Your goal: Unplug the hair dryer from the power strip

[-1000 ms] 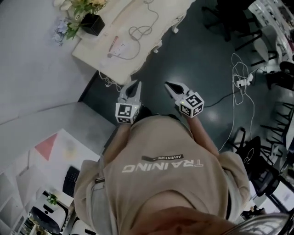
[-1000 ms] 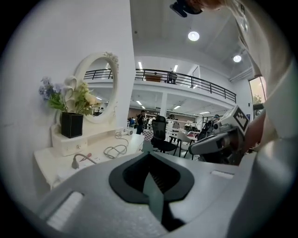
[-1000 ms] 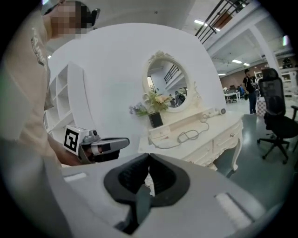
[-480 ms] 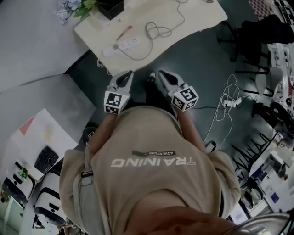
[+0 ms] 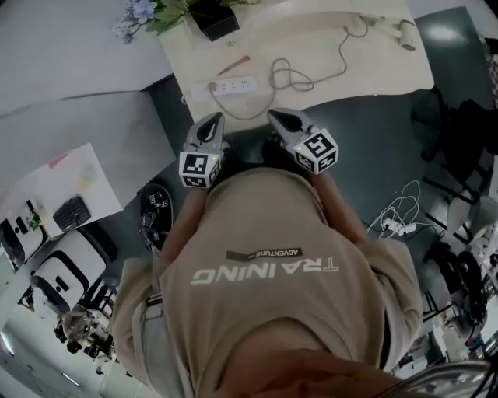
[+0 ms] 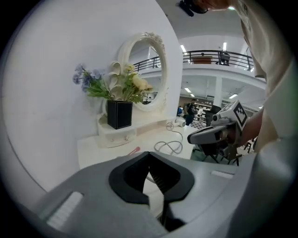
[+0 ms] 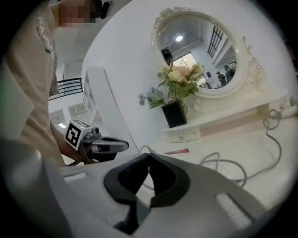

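Observation:
A white power strip (image 5: 233, 84) lies near the front edge of the cream dressing table (image 5: 373, 74), with a plug in it. Its grey cord (image 5: 289, 77) loops and runs right to the hair dryer (image 5: 405, 31) at the table's far end. The dryer (image 6: 179, 122) also shows small in the left gripper view. My left gripper (image 5: 215, 118) and right gripper (image 5: 274, 115) hang side by side just short of the table edge, below the strip. Both are shut with nothing between their jaws. From the gripper views the strip is hidden behind the jaws; only the cord (image 7: 223, 165) shows.
A black vase of flowers (image 5: 212, 17) stands at the table's back, under an oval mirror (image 7: 200, 56). A red pen (image 5: 237, 64) lies beside the strip. A grey wall (image 5: 78, 109) borders the table on the left. Cables (image 5: 401, 218) and chairs clutter the floor to the right.
The person has turned toward the table, which moved from the upper left to the top centre of the head view. Both grippers swung with the body and now face the strip, still shut.

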A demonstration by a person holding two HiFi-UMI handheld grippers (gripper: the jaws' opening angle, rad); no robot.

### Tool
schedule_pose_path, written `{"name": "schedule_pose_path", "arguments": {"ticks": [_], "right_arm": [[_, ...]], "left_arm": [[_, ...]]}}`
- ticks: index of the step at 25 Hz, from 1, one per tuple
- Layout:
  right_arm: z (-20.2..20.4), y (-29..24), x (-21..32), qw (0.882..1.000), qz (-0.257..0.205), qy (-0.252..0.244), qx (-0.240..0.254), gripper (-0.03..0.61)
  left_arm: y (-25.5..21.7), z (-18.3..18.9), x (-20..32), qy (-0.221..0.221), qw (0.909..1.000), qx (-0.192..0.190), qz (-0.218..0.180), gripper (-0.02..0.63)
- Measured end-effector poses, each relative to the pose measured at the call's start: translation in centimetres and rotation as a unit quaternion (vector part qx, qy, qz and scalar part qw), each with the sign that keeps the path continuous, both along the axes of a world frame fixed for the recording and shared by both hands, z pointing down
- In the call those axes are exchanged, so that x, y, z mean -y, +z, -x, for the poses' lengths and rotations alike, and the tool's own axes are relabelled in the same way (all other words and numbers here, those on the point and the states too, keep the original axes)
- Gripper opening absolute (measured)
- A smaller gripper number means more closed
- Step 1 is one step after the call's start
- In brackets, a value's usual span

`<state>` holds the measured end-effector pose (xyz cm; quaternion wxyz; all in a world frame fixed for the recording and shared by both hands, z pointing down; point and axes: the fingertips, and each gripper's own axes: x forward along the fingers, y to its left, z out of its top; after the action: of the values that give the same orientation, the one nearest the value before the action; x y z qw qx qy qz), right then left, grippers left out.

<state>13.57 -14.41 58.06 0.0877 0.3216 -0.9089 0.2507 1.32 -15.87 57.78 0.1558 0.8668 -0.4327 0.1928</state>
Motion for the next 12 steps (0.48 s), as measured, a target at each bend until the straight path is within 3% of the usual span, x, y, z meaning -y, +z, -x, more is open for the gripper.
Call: {"name": "schedule_pose_path", "arguments": {"ticks": [5, 12], "right_arm": [[0.6, 1.0, 2.6, 0.998, -0.004, -0.070, 0.001, 0.005], [5.5, 1.2, 4.1, 0.989, -0.017, -0.147, -0.027, 0.005]], "left_arm": [[-0.2, 0.8, 0.5, -0.075, 0.9971, 0.014, -0.004, 0.006], [-0.4, 2.6, 0.6, -0.101, 0.9948, 0.002, -0.013, 0.006]]}}
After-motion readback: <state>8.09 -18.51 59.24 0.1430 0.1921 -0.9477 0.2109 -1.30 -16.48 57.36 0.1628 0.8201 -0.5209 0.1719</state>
